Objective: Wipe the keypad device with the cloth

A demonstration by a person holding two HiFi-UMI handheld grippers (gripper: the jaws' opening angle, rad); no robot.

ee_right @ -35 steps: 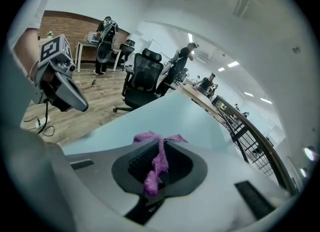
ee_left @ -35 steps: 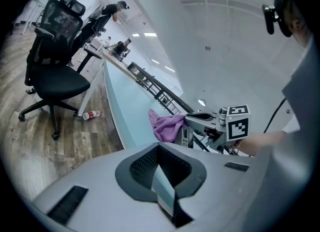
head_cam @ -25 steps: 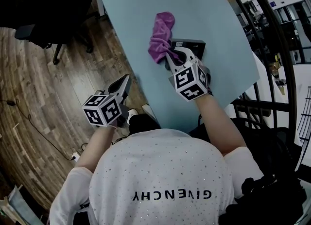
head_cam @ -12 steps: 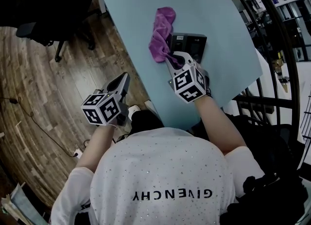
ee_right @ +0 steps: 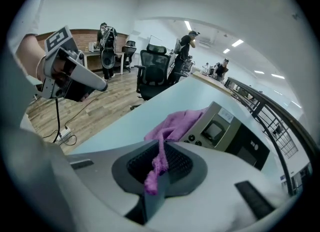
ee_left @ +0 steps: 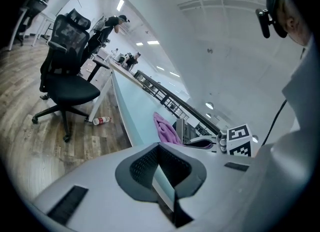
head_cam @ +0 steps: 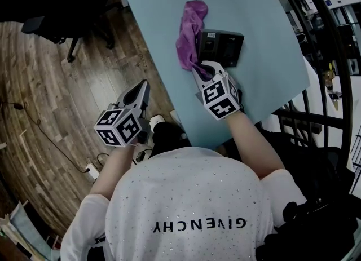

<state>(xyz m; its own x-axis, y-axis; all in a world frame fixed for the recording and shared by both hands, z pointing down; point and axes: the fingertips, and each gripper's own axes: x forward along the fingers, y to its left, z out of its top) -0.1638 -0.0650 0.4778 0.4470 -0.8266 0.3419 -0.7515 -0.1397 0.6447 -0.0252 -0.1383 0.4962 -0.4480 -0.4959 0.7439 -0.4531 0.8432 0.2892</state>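
Note:
A dark keypad device (head_cam: 221, 47) with a small screen lies on the light blue table (head_cam: 163, 6). In the right gripper view the keypad device (ee_right: 227, 131) sits just past the jaws. A purple cloth (head_cam: 189, 31) stretches along its left side. My right gripper (head_cam: 203, 71) is shut on the cloth's near end, and a strand of cloth (ee_right: 159, 163) hangs pinched between the jaws. My left gripper (head_cam: 141, 91) is held off the table's left edge, over the wooden floor, shut with nothing in it. The left gripper view shows the cloth (ee_left: 165, 130) beyond the table edge.
A black office chair (head_cam: 67, 0) stands on the floor (head_cam: 51, 85) left of the table. A black railing (head_cam: 316, 85) runs along the table's right side. Cables and a power strip (head_cam: 90, 169) lie on the floor. A bottle (ee_left: 101, 121) lies under the table.
My right gripper has drawn the cloth's near end back a little, and more of the keypad device shows. The left gripper has barely moved.

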